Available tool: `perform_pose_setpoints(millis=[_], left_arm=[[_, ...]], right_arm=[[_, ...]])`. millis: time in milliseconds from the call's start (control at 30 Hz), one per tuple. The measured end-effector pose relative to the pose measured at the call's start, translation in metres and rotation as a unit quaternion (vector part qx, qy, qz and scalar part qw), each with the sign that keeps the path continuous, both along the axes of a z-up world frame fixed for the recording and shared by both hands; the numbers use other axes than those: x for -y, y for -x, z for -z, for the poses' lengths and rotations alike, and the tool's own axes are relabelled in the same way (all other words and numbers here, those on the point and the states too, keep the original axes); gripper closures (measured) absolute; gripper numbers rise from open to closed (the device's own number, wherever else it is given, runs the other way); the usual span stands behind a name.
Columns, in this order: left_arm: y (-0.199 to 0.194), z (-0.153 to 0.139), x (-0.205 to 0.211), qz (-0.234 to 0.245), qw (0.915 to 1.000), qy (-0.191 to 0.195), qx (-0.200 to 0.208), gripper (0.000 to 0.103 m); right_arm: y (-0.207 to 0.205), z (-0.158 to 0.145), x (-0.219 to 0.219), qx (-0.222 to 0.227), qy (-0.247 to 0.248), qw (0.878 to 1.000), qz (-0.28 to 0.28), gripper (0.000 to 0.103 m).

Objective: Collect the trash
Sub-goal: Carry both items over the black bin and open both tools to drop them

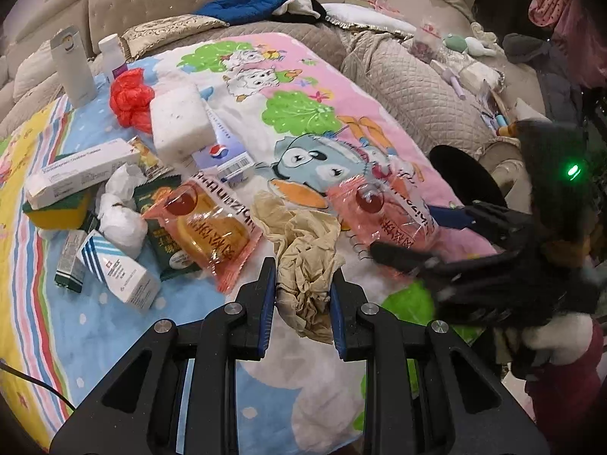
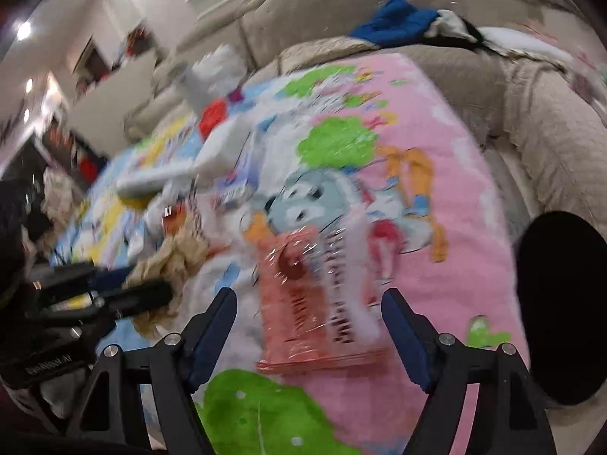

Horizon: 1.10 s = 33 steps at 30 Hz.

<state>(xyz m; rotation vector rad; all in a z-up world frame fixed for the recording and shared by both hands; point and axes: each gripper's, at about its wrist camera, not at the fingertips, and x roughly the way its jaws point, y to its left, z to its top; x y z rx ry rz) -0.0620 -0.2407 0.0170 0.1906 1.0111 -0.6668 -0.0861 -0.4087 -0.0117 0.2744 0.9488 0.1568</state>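
My left gripper (image 1: 301, 299) is shut on a crumpled beige plastic glove (image 1: 303, 250), which hangs bunched between its blue pads above the cartoon blanket (image 1: 265, 76). In the right wrist view the same gripper (image 2: 148, 284) shows at the left with the beige glove (image 2: 182, 254). My right gripper (image 2: 309, 295) stands open, its fingers on either side of a flat pink snack wrapper (image 2: 303, 303) that lies on the blanket; the pads are clear of it. From the left wrist view, the right gripper (image 1: 413, 233) hovers at that pink wrapper (image 1: 383, 212).
Left of the glove lie an orange wrapped cake (image 1: 205, 227), white tissue wads (image 1: 121, 212), several small boxes (image 1: 83, 170), a white foam block (image 1: 180, 121), a red bag (image 1: 131, 94) and a white flask (image 1: 74, 68). A black round object (image 2: 561, 341) sits at the blanket's right edge.
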Motion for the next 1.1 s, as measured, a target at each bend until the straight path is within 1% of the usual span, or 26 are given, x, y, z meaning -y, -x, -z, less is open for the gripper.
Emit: perform_pose_setpoints(millis=[67,100,133,167,200,233,267,367,467,567,700,833,933,1100], left_arm=[[-0.002,0.000,-0.002,-0.005,1.0000,-0.001,0.000,0.080],[-0.002,0.000,-0.001,-0.006,1.0000,-0.001,-0.001,0.080],[-0.003,0.000,-0.001,-0.007,1.0000,0.000,-0.001,0.080],[-0.004,-0.001,0.000,-0.007,1.0000,0.001,-0.002,0.080],[-0.005,-0.001,0.001,-0.007,1.0000,0.002,-0.003,0.080],[-0.006,-0.001,0.003,-0.006,1.0000,0.004,-0.004,0.080],[-0.008,-0.001,0.008,-0.003,0.9999,0.009,-0.008,0.080],[-0.008,-0.005,0.026,0.007,0.9996,0.025,-0.014,0.080],[-0.006,-0.010,0.049,0.024,0.9990,0.035,-0.012,0.080],[-0.002,-0.017,0.077,0.047,0.9978,0.047,-0.006,0.080],[-0.002,-0.021,0.117,0.074,0.9946,0.071,-0.014,0.080],[-0.001,-0.021,0.151,0.090,0.9928,0.078,-0.013,0.080],[0.003,-0.017,0.176,0.104,0.9917,0.075,-0.010,0.080],[0.009,-0.008,0.209,0.121,0.9902,0.069,-0.006,0.080]], right_arm=[[-0.007,0.012,-0.014,-0.016,0.025,0.999,-0.019,0.026],[-0.011,0.019,-0.018,-0.021,0.043,0.999,-0.020,0.027],[-0.012,0.022,-0.019,-0.014,0.060,0.998,-0.013,0.041],[-0.010,0.022,-0.018,-0.003,0.066,0.998,-0.007,0.049],[-0.008,0.020,-0.011,0.008,0.057,0.998,0.000,0.052],[-0.007,0.018,-0.006,0.012,0.043,0.999,0.003,0.059],[-0.003,0.014,0.003,0.019,0.025,0.999,0.008,0.061],[0.007,0.001,0.021,0.039,0.032,0.998,0.026,0.062],[0.018,-0.010,0.045,0.049,0.023,0.997,0.051,0.062],[0.025,-0.019,0.065,0.054,0.031,0.995,0.077,0.062],[0.035,-0.024,0.101,0.051,0.044,0.991,0.117,0.062],[0.047,-0.023,0.135,0.041,0.056,0.986,0.153,0.062],[0.055,-0.014,0.161,0.027,0.062,0.982,0.179,0.062],[0.062,0.001,0.189,0.013,0.058,0.977,0.203,0.062]])
